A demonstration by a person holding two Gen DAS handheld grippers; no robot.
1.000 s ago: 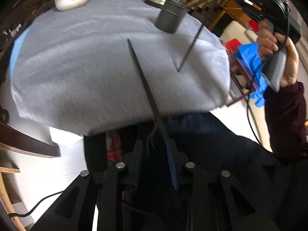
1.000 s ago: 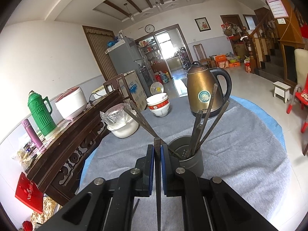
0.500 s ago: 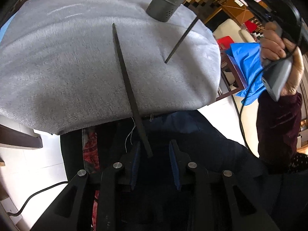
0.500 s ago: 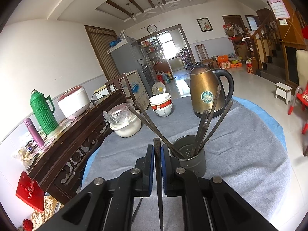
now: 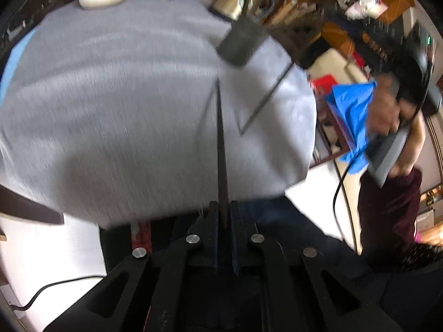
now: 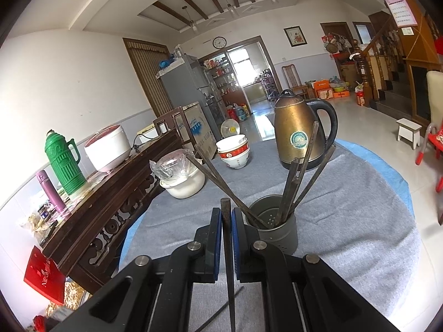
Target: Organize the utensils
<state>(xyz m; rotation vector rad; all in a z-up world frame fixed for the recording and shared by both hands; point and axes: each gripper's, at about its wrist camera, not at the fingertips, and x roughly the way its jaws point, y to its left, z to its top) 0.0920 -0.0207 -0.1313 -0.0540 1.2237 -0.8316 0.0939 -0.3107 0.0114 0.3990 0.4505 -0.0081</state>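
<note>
Left gripper: my jaws have just been closing and now clamp one dark chopstick by its thick end; its tip points out over the grey tablecloth.
Right gripper: closed on a second chopstick, held steeply, thick end up, close beside the holder.
Holder: a grey metal cup standing on the cloth in front of the kettle, with several chopsticks already leaning out to both sides.
Step in hand: I judge the next move is carrying my left chopstick across to the cup and dropping it in tip first.
Doing it well: I want a firm pinch, the stick tipped steep before it enters, and release only once the tip is inside the rim.
In the way: the splayed sticks in the cup narrow the opening, and my right gripper with its stick sits right next to it.
Around: stacked bowls, a covered white pot, a green flask on the sideboard, all well apart from the cup.
</note>
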